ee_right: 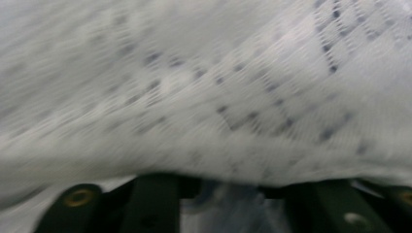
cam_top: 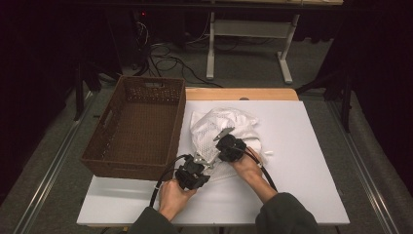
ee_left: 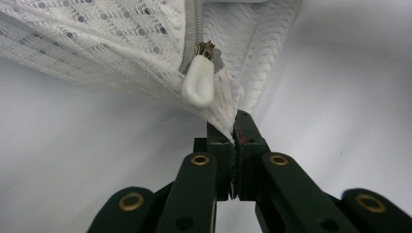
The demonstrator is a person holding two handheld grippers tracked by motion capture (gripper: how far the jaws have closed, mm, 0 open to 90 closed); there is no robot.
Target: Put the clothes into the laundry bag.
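Left gripper was clamped on corner of white mesh zippered laundry bag, white zipper pull just above jaws. Right gripper buried in mesh ahead, blurred; grip unclear. Best: hold corner taut, then pinch pull.

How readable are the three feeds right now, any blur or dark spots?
High view: dim, surroundings nearly black, the white mesh bag and table brightest. Left gripper view: sharp, evenly lit, zipper pull crisp, left claw pinching the mesh. Right gripper view: heavily motion-blurred mesh close up, right claw half hidden below it.
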